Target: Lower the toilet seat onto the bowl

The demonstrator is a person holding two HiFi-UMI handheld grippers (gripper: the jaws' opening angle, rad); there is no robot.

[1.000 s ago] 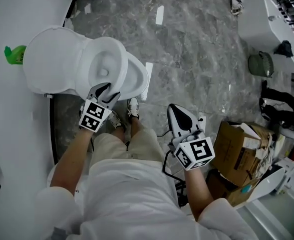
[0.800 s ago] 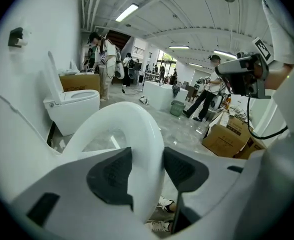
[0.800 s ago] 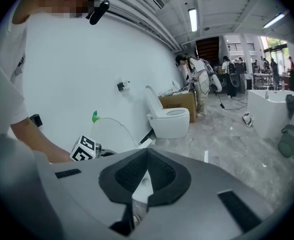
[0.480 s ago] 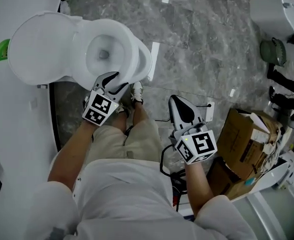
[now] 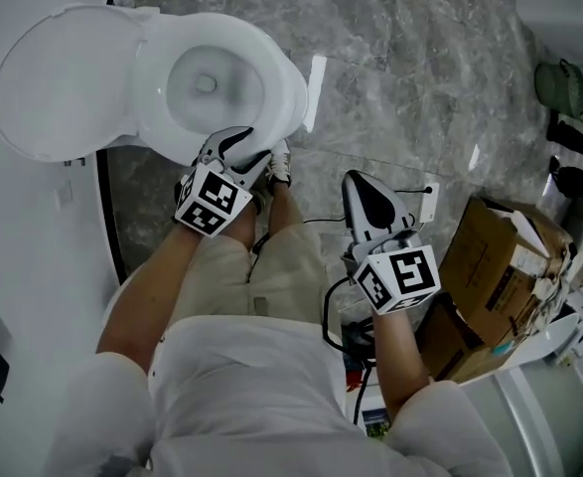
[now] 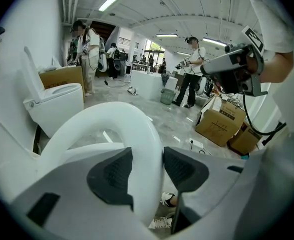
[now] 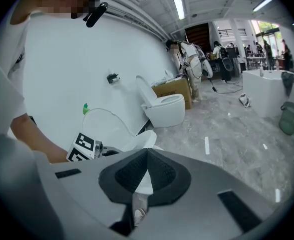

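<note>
Large open hall, half sanitary-ware showroom, half work lab. Grey marble floor (image 5: 400, 87). Toilet (image 5: 172, 87) at 10 o'clock in head view, against plain white wall (image 7: 86, 59). Second toilet (image 6: 54, 106) further along same wall. Cardboard boxes (image 5: 500, 266) at 4 o'clock. Long ceiling strip lights (image 6: 111, 0). Other people (image 6: 192, 69) standing about. White counter block (image 7: 272, 91), green bin (image 7: 291, 118) beside it.

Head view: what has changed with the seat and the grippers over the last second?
The toilet seat has swung down further toward the bowl, carried by the left gripper; it now lies nearly flat, but I cannot tell whether it rests on the rim. Unchanged: the left fingers stay clamped on the seat's front edge, the right gripper stays shut and empty, the lid stays up.
</note>
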